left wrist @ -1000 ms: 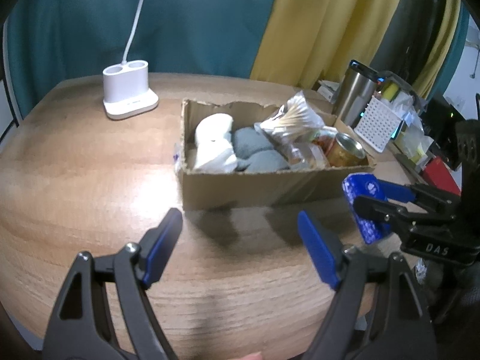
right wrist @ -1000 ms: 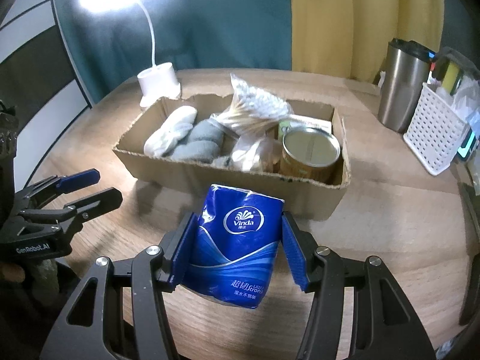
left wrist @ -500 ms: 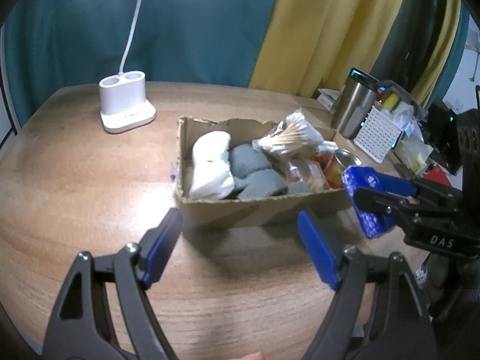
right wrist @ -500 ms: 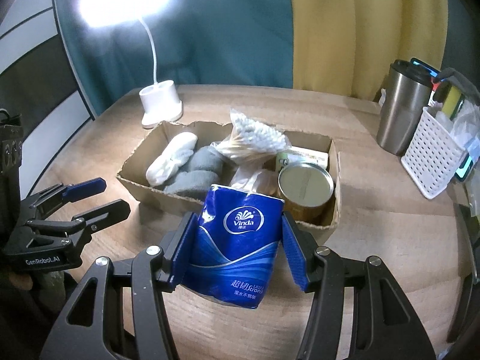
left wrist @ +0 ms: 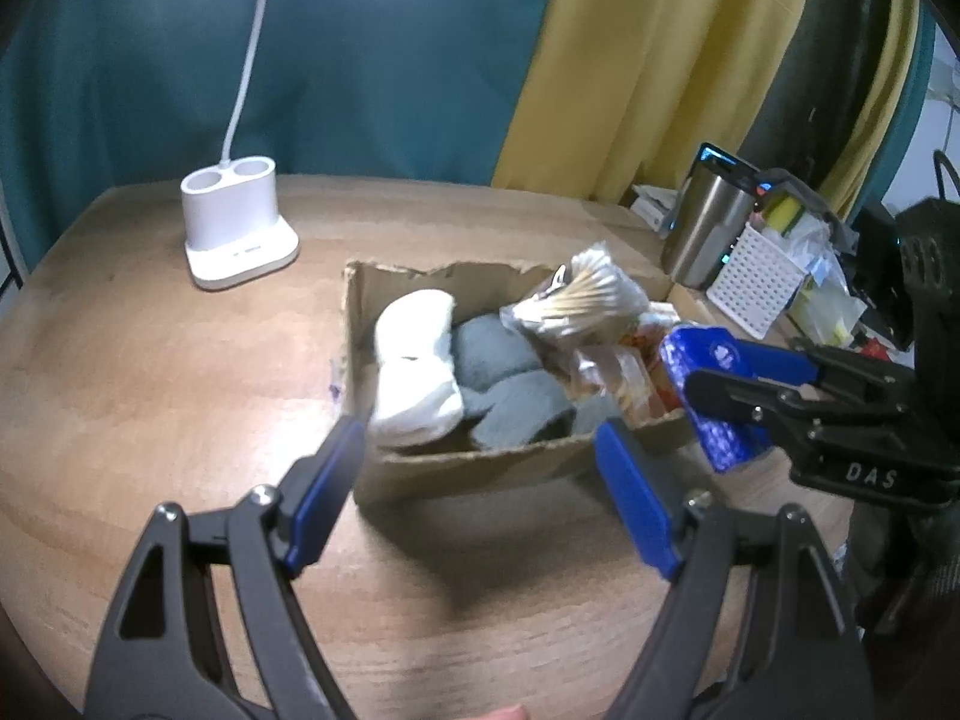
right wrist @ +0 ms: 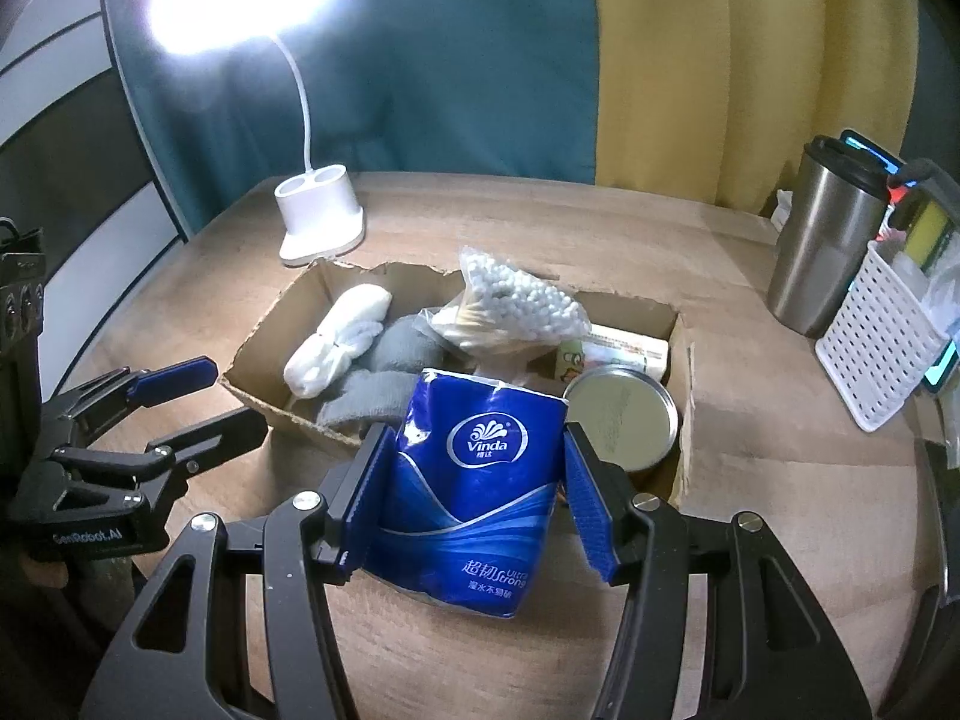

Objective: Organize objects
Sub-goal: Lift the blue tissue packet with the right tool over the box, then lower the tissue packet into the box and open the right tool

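My right gripper is shut on a blue Vinda tissue pack and holds it above the near right part of an open cardboard box. The pack also shows in the left wrist view, at the box's right end. The box holds white socks, grey socks, a bag of cotton swabs and a tin can. My left gripper is open and empty, just in front of the box's near wall.
A white lamp base stands at the back left of the wooden table. A steel tumbler and a white perforated basket stand at the right, beside more clutter.
My right gripper has carried the tissue pack up and forward, from in front of the box to over its near right part. My left gripper has risen and moved slightly nearer the box.
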### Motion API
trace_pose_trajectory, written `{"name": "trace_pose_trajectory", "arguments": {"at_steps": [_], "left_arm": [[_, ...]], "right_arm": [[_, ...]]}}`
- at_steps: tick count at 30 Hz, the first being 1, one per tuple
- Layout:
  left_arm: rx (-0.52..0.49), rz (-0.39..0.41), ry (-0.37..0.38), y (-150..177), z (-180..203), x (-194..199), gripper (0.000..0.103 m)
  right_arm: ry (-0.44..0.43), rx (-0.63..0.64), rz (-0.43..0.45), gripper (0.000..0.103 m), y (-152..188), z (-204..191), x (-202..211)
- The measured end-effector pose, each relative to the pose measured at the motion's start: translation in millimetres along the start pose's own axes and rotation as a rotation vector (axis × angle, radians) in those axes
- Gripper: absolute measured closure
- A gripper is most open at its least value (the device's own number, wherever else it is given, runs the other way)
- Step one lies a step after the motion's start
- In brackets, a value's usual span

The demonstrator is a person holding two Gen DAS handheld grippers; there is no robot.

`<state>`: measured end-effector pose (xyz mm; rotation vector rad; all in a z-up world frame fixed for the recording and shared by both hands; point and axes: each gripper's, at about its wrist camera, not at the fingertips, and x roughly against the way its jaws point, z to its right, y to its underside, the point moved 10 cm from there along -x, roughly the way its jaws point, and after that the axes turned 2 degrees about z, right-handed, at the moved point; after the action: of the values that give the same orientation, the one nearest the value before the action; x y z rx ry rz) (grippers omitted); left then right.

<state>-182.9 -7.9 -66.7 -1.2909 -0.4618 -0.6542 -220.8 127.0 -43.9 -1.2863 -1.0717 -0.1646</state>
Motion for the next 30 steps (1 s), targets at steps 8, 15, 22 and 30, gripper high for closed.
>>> {"name": "trace_pose_trajectory", "arguments": {"at_steps": [8, 15, 22, 30], "left_arm": [[-0.018, 0.013, -0.004, -11, -5, -3, 0.022], [-0.013, 0.004, -0.001, -11, -10, -8, 0.022], [0.000, 0.005, -0.008, -15, -16, -13, 0.022], [0.020, -0.003, -0.020, -16, -25, -19, 0.022]], "right_arm": [[-0.011, 0.005, -0.005, 0.044, -14, -3, -13], [-0.017, -0.002, -0.009, 0.044, -22, -2, -23], [-0.022, -0.004, -0.027, 0.044, -25, -4, -35], [-0.029, -0.012, -0.054, 0.044, -24, -5, -49]]}}
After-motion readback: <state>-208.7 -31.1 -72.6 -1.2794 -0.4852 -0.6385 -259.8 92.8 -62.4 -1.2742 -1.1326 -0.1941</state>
